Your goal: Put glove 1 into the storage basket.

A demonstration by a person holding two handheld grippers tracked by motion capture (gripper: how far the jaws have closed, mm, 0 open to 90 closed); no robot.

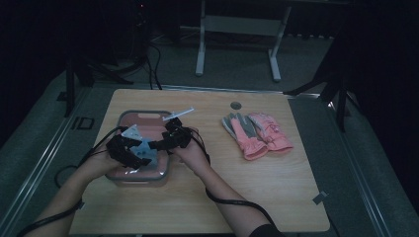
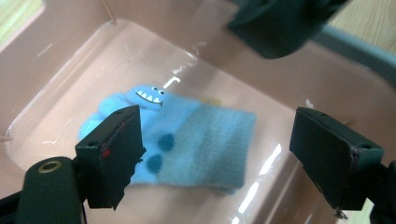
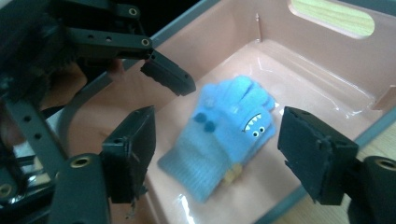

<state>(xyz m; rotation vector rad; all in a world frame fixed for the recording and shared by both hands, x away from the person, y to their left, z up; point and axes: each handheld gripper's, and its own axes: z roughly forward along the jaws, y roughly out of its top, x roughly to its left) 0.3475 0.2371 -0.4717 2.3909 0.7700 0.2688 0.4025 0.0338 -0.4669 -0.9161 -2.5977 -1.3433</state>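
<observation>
I read the step in hand as the approach to pick a blue glove (image 2: 187, 140) out of the pink bin (image 1: 129, 117) at the left half of the table (image 1: 276, 182). The glove lies flat on the bin floor, monster face up, with nothing gripping it.

Left gripper (image 2: 215, 149): jaws spread wide, hovering above the glove with the cuff end between them. The left hand (image 1: 96, 160) comes in over the bin's near left corner, wrist angled inward.

Right gripper (image 3: 215, 149): jaws also spread, empty, aimed down at the glove from the bin's right side. The right hand (image 1: 195, 155) holds it just inside the rim, close to the left gripper.

Next move, in my judgement: lower one gripper until the pads straddle the fabric, then close.

A pair of pink gloves (image 1: 257, 132) lies well apart on the right of the table.
</observation>
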